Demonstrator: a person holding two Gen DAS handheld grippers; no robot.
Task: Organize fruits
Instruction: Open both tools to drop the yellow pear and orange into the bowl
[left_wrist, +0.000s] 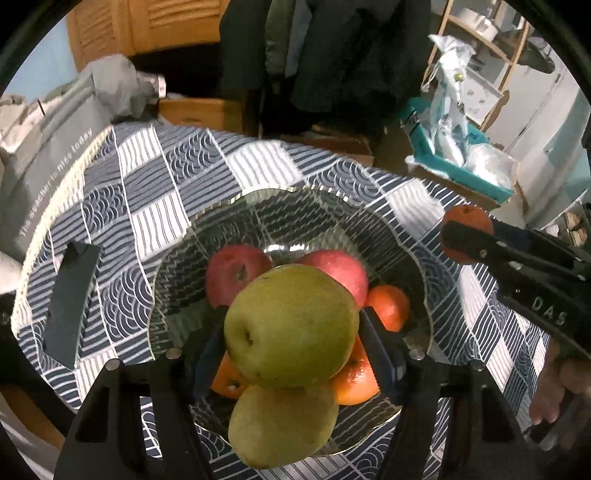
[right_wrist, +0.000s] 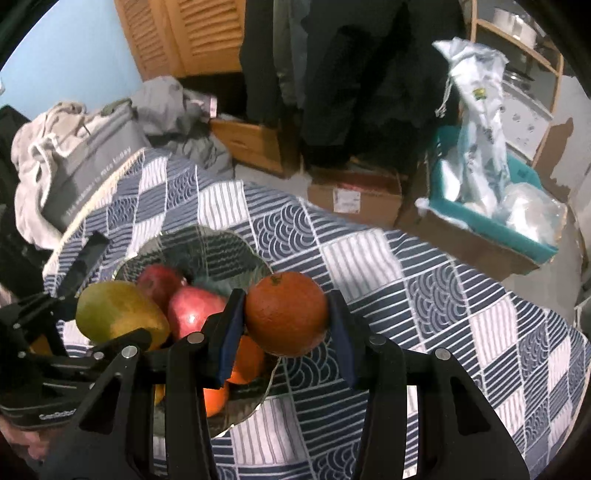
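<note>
Judging from what lay in the glass bowl (left_wrist: 376, 218), the sorting was well along: two red apples (left_wrist: 236, 273), a second pear (left_wrist: 284, 424) and several oranges (left_wrist: 388, 306) already sat inside it at the centre of the left wrist view, and only the two carried fruits seemed left to place — no loose fruit showed on the checked tablecloth (right_wrist: 424, 280). The left gripper (left_wrist: 291, 332) was clamped on a green pear (left_wrist: 291, 325), held over the bowl in the lower middle of the frame; its long axis ran from lower left to upper right, the dimpled end toward the lower left. The right gripper (right_wrist: 286, 317) was clenched on an orange (right_wrist: 286, 314) at the centre of its own view, just right of the bowl's rim — stem scar up. A dark flat object (left_wrist: 70, 302) lay at the left.
</note>
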